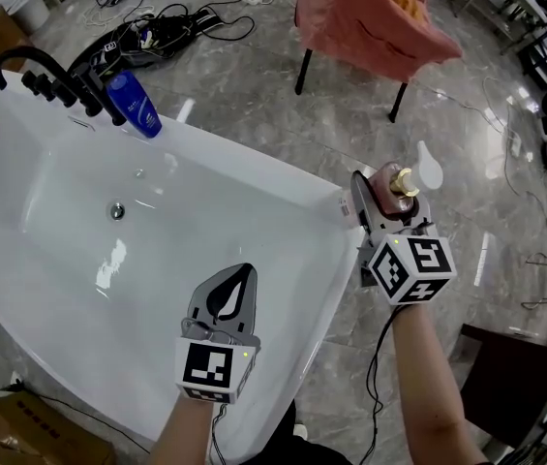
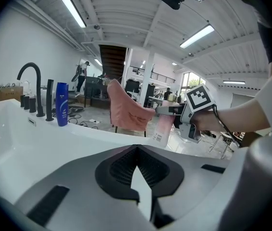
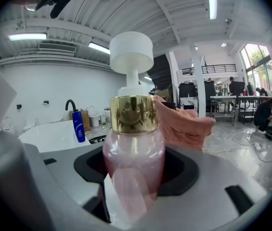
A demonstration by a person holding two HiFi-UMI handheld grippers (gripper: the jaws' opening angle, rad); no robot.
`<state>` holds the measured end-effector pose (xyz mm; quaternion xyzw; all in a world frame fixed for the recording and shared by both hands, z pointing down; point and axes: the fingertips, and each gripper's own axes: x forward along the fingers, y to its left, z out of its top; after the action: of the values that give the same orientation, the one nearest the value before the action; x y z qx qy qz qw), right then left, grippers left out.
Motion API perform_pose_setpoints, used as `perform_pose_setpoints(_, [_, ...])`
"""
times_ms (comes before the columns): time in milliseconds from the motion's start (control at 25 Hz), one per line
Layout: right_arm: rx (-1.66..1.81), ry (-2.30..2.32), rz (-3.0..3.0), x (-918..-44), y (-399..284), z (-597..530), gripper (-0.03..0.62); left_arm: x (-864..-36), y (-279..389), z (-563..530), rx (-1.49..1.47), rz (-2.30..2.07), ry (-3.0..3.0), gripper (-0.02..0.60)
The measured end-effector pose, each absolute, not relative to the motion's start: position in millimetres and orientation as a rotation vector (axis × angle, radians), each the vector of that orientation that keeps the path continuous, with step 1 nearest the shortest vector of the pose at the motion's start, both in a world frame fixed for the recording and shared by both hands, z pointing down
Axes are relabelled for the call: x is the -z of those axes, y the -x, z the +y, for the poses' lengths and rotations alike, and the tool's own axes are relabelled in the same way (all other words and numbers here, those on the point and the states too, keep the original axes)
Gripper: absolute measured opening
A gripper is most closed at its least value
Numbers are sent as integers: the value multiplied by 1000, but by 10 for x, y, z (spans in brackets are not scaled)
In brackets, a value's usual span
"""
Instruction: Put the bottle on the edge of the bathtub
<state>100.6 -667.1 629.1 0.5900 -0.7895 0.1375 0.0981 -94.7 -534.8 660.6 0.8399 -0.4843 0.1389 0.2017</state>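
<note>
only illegible print on pink bottle (image 2: 161, 130)

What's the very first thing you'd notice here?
The pink pump bottle with its gold collar, standing between the right gripper's jaws by the right corner of the big white bathtub. Next, the blue bottle on the tub's far rim, beside the black tap.
</note>
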Motion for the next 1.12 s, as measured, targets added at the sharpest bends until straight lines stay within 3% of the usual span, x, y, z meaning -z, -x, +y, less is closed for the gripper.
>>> perform_pose_setpoints(320, [-497, -1736, -2316, -6501, -1032, -6398, 304, -6679, 939, -5236, -411, -1355, -2328, 15])
perform_pose_setpoints(960, [-628, -1678, -2352, -6318, -1228, -5120, 305, -6201, 511, -4504, -414, -1362, -2389, 15])
perform_pose_setpoints(1040, [-611, -1685, -2367, -6152, -1280, -4935, 269, -6095, 468, -4328, -412, -1370, -2400, 15])
perform_pose_setpoints(1120, [-595, -1714, -2370, -5969, -1357, -4716, 186, -5983, 427, -4126, -404, -1376, -2400, 15])
